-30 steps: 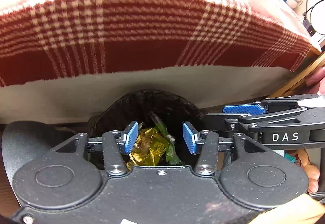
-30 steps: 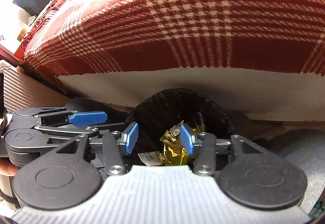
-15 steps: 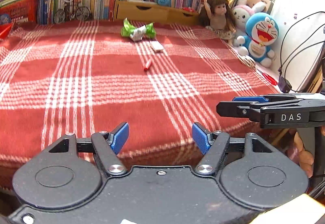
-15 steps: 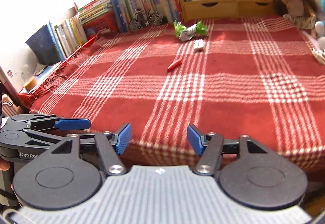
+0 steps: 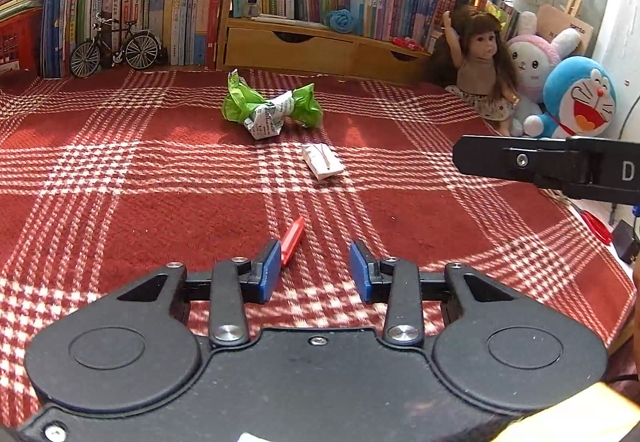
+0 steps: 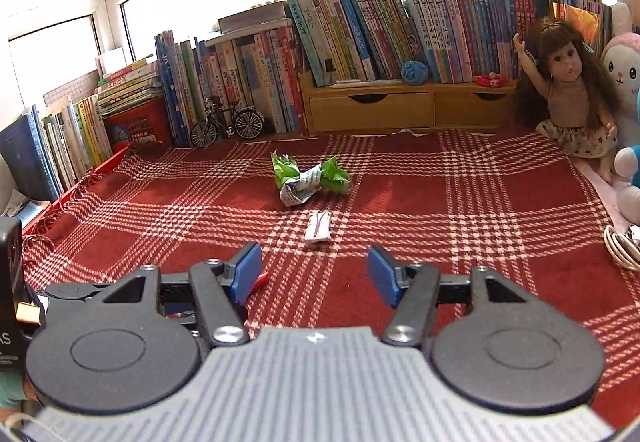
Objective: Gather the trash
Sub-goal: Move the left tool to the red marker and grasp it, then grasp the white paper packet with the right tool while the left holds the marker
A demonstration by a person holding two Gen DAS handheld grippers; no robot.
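Three bits of trash lie on the red plaid blanket (image 5: 120, 209): a crumpled green wrapper (image 5: 272, 107) (image 6: 310, 177) far back, a small white packet (image 5: 322, 161) (image 6: 318, 228) nearer, and a small red piece (image 5: 291, 240) (image 6: 260, 279) closest. My left gripper (image 5: 314, 274) hovers just short of the red piece, its jaws closing with nothing between them. My right gripper (image 6: 314, 276) stands open and empty, pointing toward the white packet; the red piece peeks out beside its left finger. The right gripper's finger (image 5: 520, 161) crosses the left wrist view at the right.
Rows of books (image 6: 360, 33), a wooden drawer unit (image 6: 400, 109) and a model bicycle (image 6: 226, 123) line the back. A doll (image 6: 568, 89) and plush toys (image 5: 576, 97) stand at the right. White cables (image 6: 622, 248) lie at the blanket's right edge.
Both grippers rose from the black bin with wrappers below the blanket's edge and moved forward over the blanket. The trash pieces now look much closer.
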